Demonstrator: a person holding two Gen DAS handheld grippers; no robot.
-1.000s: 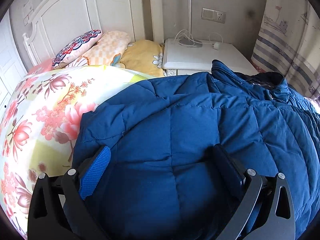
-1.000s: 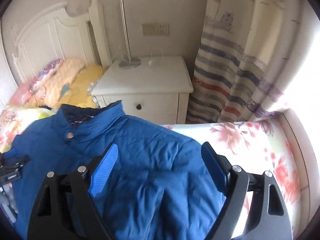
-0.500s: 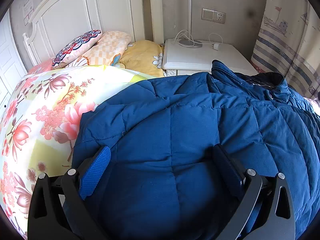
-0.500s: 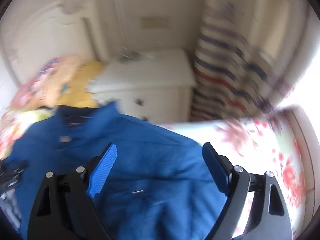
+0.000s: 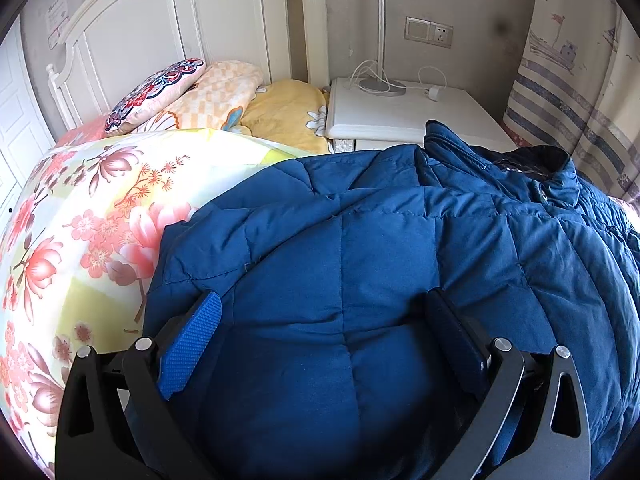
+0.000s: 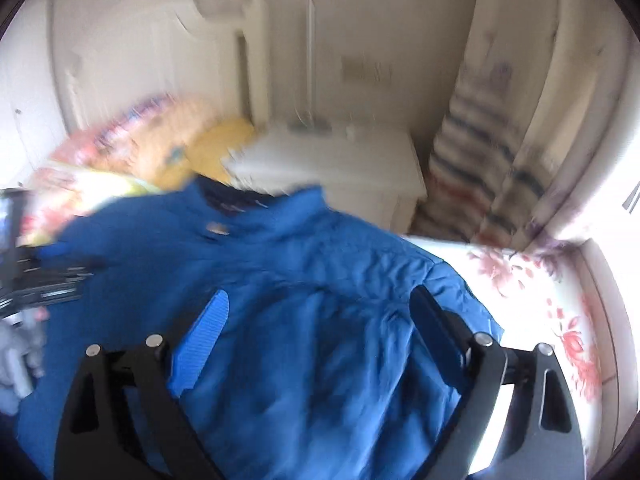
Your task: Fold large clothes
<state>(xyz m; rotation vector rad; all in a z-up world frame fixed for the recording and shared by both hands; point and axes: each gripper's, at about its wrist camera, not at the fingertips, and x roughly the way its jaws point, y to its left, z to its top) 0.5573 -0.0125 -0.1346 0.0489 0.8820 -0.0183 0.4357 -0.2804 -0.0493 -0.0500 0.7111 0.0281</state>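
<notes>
A large blue quilted jacket (image 5: pixel 360 248) lies spread on the flowered bed cover (image 5: pixel 100 208), collar toward the nightstand. My left gripper (image 5: pixel 324 312) is open and empty, its fingers wide apart just above the jacket's left part. In the blurred right wrist view the jacket (image 6: pixel 280 280) fills the lower middle. My right gripper (image 6: pixel 320 304) is open and empty above the jacket's right side. The left gripper's black frame (image 6: pixel 24 272) shows at the left edge there.
A white nightstand (image 5: pixel 408 120) with a lamp base and cables stands behind the jacket. Pillows (image 5: pixel 200 92) lie against the white headboard (image 5: pixel 180 20). A striped curtain (image 5: pixel 580 112) hangs at the right. The bed's right edge (image 6: pixel 592 320) is by the window.
The right gripper has swung left and is still moving, so its view is blurred and the scene has shifted right. The left gripper has stayed still. Both stay open.
</notes>
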